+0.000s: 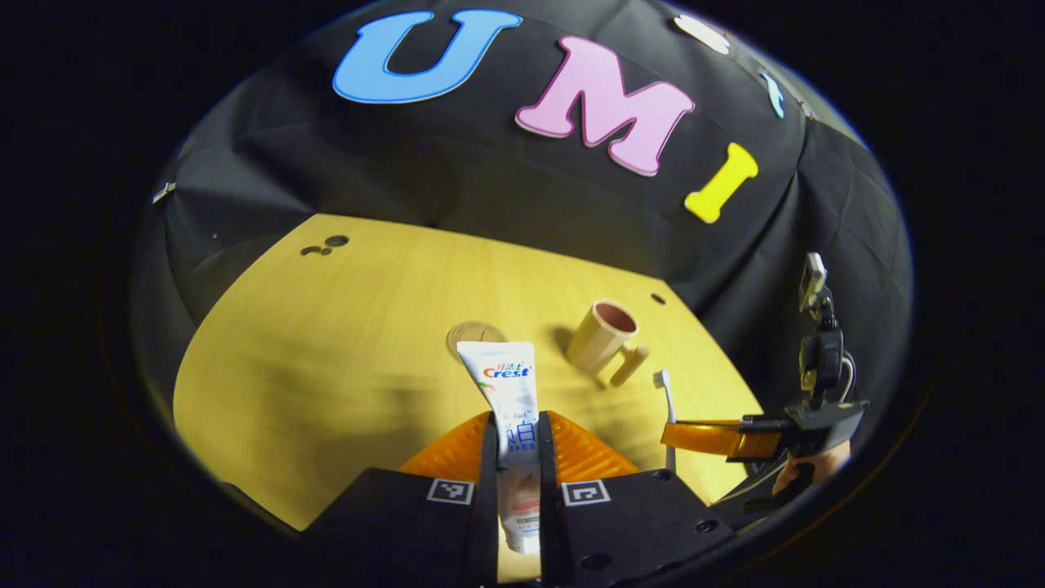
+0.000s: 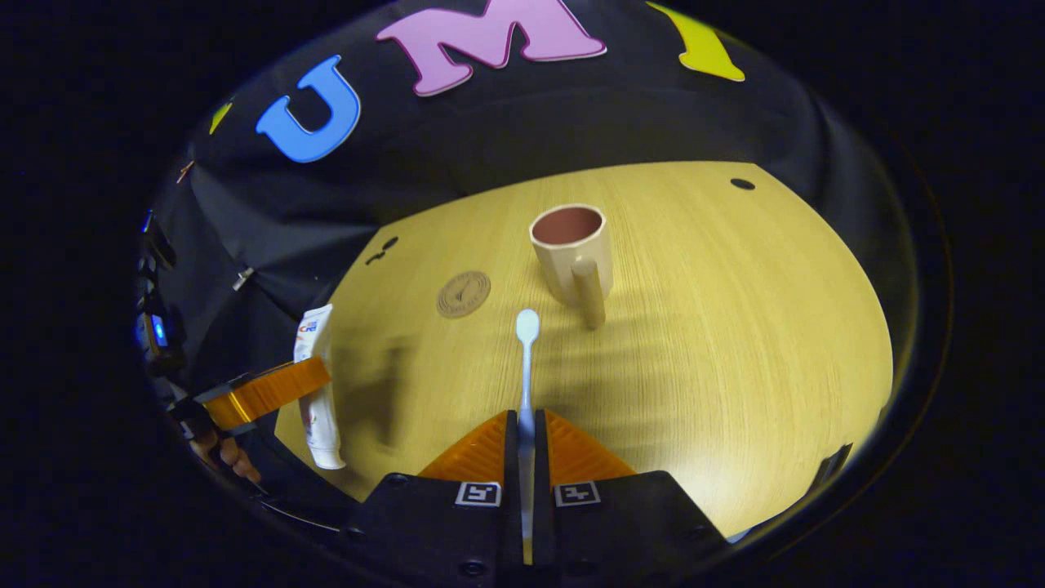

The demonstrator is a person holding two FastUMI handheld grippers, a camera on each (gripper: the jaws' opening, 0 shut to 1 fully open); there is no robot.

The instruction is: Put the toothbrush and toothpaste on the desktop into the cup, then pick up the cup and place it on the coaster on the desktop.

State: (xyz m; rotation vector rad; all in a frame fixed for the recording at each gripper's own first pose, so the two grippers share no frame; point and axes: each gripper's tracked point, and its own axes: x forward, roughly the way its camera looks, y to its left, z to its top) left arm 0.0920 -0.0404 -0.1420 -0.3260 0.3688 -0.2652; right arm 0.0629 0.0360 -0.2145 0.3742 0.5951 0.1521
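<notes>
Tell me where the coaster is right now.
In the right gripper view the coaster lies flat on the desktop, left of the cup and apart from it, beyond the held toothbrush.

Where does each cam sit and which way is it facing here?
Left gripper view: rides on the left tongs, facing forward and down over the desktop; own fingers clamp the toothpaste.
Right gripper view: rides on the right tongs, facing forward and down; own fingers clamp the toothbrush; a hand shows at left.
Shared: cup, coaster, and each other's tongs.
</notes>
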